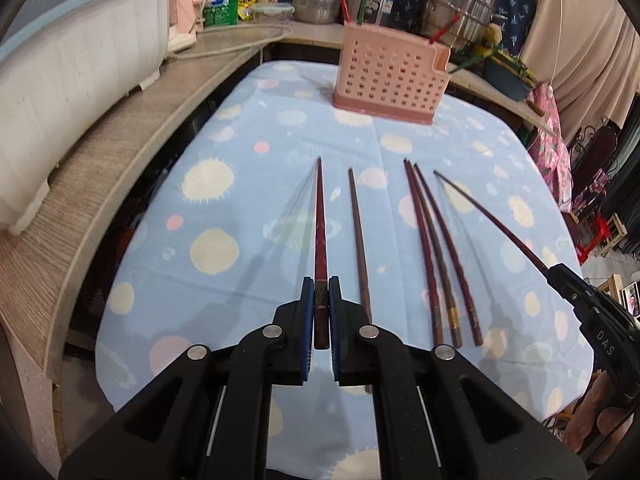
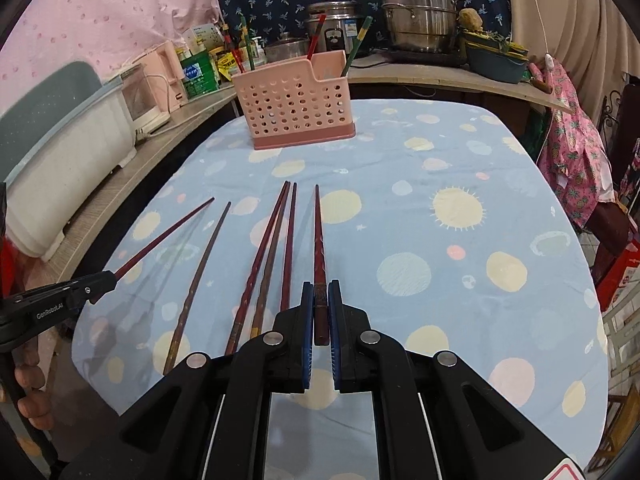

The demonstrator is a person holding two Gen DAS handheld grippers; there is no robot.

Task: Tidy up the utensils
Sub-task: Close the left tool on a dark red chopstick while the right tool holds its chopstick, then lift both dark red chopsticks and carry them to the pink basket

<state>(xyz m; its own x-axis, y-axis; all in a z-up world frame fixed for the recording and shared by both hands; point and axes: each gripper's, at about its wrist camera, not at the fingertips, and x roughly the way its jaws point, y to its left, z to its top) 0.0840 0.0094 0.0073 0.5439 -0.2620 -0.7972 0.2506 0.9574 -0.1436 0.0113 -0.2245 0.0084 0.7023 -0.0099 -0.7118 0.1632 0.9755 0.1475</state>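
Observation:
My left gripper (image 1: 321, 286) is shut on a dark red chopstick (image 1: 320, 216), held just above the blue spotted tablecloth. My right gripper (image 2: 320, 290) is shut on another dark red chopstick (image 2: 319, 236), also lifted. The right gripper shows at the right edge of the left wrist view (image 1: 560, 276), the left gripper at the left edge of the right wrist view (image 2: 106, 280). Several brown chopsticks (image 1: 436, 248) lie on the cloth between them, also in the right wrist view (image 2: 264, 256). A pink perforated utensil holder (image 1: 390, 76) stands at the far end, also in the right wrist view (image 2: 296, 112), with coloured chopsticks in it.
A wooden counter (image 1: 120, 152) curves along the left and back, with a white tub (image 1: 76, 80), bottles, and steel pots (image 2: 420, 8). The table edge (image 2: 572, 216) drops off at the right, with pink patterned cloth (image 2: 576, 148) beyond.

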